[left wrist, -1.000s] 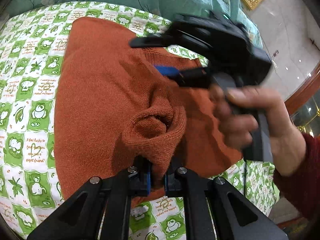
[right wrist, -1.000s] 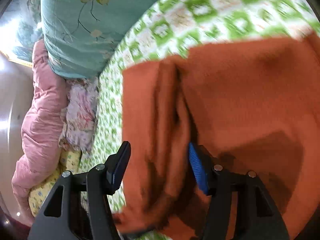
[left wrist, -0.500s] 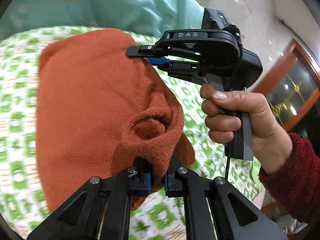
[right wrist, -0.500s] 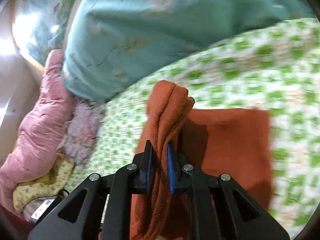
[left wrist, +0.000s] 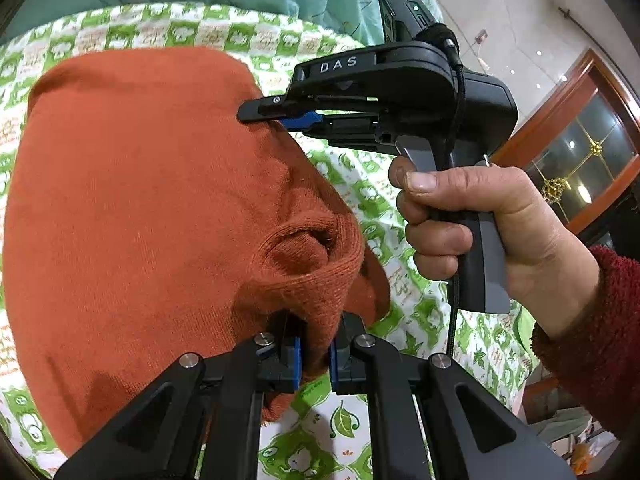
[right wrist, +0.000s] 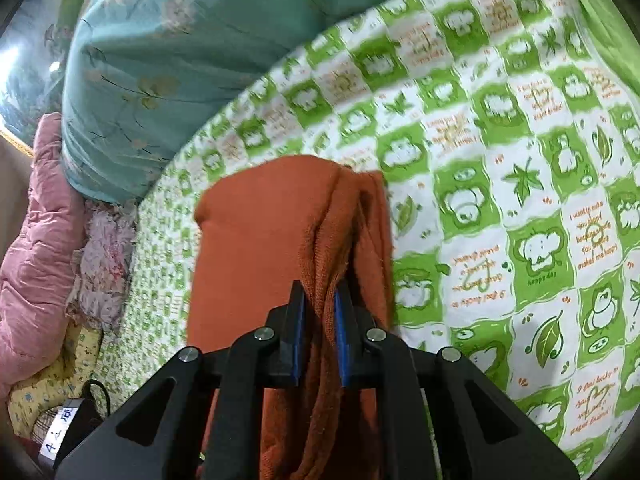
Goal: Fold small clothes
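Observation:
An orange knitted garment [left wrist: 140,180] hangs in a bunch over the bed, lifted at two places. My left gripper [left wrist: 316,344] is shut on a thick rolled fold at the garment's near edge. In the left wrist view my right gripper [left wrist: 280,116] comes in from the right, held by a hand [left wrist: 480,216] in a red sleeve, its blue pads pinched on the garment's far edge. The right wrist view shows that gripper [right wrist: 320,308] shut on a doubled fold of the garment [right wrist: 256,240], which drapes down on both sides of the fingers.
A green and white patterned sheet [right wrist: 500,160] covers the bed under the garment. A teal quilt [right wrist: 160,60] lies at the back and a pink quilt [right wrist: 36,260] at the far left. A wooden glass-fronted cabinet [left wrist: 580,152] stands to the right.
The right jaws stood wide around the garment's edge and have closed on it. Both grippers have carried the garment sideways over the sheet, and it now hangs bunched instead of lying spread.

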`<state>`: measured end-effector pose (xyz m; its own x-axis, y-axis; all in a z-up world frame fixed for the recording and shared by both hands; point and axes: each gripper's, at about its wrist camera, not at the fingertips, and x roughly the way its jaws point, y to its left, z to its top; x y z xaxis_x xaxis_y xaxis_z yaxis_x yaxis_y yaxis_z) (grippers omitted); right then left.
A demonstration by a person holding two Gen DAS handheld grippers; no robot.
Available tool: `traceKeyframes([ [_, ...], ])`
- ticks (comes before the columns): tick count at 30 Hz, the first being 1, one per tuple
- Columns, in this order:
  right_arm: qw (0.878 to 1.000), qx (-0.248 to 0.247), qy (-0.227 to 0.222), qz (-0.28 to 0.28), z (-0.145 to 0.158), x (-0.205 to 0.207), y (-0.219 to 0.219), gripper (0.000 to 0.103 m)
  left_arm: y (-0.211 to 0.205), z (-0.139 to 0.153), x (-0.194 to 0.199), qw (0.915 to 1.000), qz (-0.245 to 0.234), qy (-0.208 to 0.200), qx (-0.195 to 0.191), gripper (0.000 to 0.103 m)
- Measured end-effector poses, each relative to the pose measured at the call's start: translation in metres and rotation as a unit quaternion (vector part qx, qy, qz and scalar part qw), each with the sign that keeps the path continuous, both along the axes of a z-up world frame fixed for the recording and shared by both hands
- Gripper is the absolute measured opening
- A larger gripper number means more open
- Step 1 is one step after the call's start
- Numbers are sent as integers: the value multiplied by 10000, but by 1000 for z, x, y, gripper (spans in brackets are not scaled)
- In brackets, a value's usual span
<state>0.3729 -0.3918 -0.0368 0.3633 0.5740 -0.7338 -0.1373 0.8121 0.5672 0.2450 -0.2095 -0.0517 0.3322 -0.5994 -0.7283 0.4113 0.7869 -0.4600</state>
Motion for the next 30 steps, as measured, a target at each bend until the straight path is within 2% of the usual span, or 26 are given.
traceKeyframes([
  [5, 10000, -31, 34, -61, -4, -2, -6, 15, -6, -5, -5, 10000, -78, -19, 41, 12],
  [9, 9998, -56, 141, -154, -5, -2, -7, 18, -10, -1, -11, 9997, -221, 91, 78, 28],
  [12, 9993, -211, 85, -280, 4, -11, -9, 31, -1, 7, -20, 9995, -292, 152, 25, 39],
  [14, 9990, -282, -16, -360, 10, -19, -11, 48, 11, 13, -24, 9994, -221, 241, -60, 43],
  [15, 9987, -328, -48, -392, 12, -24, -11, 63, 20, 17, -26, 9994, -175, 259, -136, 43],
  [16, 9985, -345, -69, -417, 13, -29, -11, 72, 29, 20, -29, 9995, -105, 254, -169, 45],
  [19, 9987, -280, -7, -420, 11, -43, -12, 74, 58, 27, -33, 9994, 177, 258, -165, 51],
  [24, 9986, -208, 224, -428, -2, -61, -11, 74, 107, 24, -30, 9960, 767, 444, -132, 56],
  [26, 9985, -164, 301, -416, -6, -64, -10, 74, 129, 17, -25, 9924, 1072, 587, -125, 59],
  [28, 9984, -171, 334, -412, -8, -66, -9, 74, 144, 10, -17, 9884, 1266, 806, -254, 69],
  [30, 9985, -92, 368, -384, -11, -64, -11, 74, 157, 3, -7, 9853, 1389, 931, -357, 70],
])
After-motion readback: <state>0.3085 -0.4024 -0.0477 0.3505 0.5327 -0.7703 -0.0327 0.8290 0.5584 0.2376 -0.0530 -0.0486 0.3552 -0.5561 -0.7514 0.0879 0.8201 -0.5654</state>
